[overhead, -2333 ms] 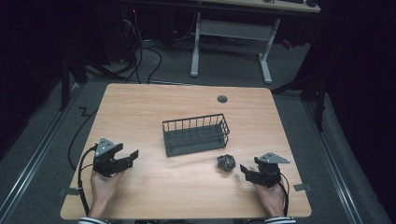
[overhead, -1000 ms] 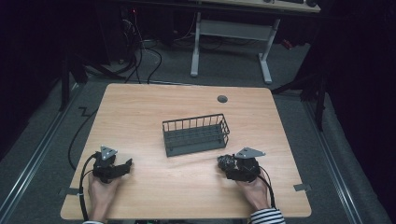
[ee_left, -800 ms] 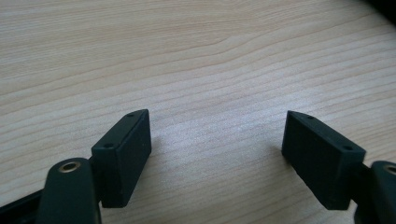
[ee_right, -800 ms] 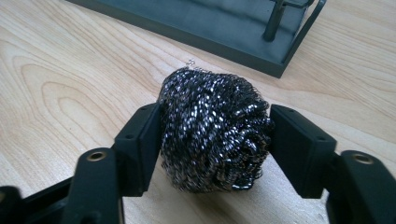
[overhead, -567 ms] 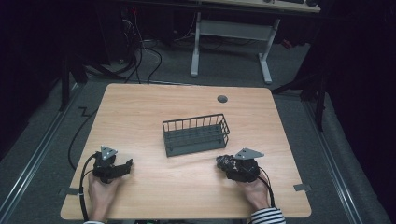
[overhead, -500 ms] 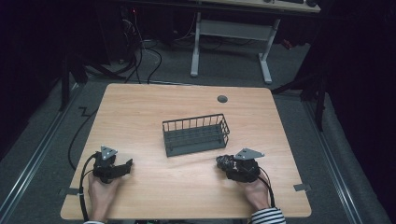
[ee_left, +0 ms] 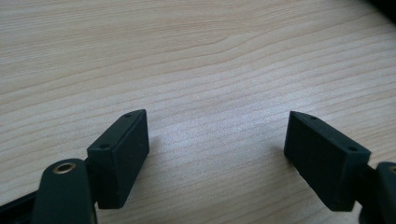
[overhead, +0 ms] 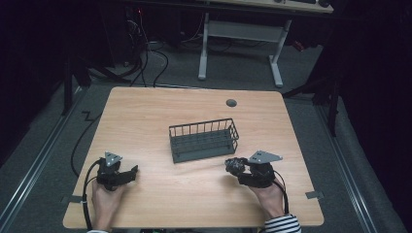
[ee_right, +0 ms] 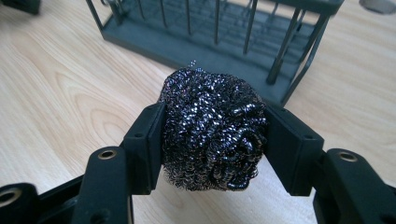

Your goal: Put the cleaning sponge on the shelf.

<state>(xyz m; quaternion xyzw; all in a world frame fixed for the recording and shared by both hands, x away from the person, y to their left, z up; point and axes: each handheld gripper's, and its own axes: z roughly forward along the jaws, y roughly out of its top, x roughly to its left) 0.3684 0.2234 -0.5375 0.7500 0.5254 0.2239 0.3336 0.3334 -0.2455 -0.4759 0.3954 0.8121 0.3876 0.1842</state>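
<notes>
On a wooden table point(overhead: 194, 111), the right gripper point(ee_right: 212, 135) pinches a steel scourer point(ee_right: 212, 135) just in front of a grey wire basket point(overhead: 204, 140), while the left gripper point(ee_left: 217, 149) rests near the front-left edge, jaws spread over bare wood.

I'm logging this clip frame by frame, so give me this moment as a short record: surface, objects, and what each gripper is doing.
surface: wooden table
basket: dark wire basket, upright near the table's middle, looks empty
scrubber: steel wool ball, pressed between the jaws, beside the basket
right gripper: shut on the scrubber
left gripper: open, low over bare wood
other: small round grey cap at the far edge
</notes>
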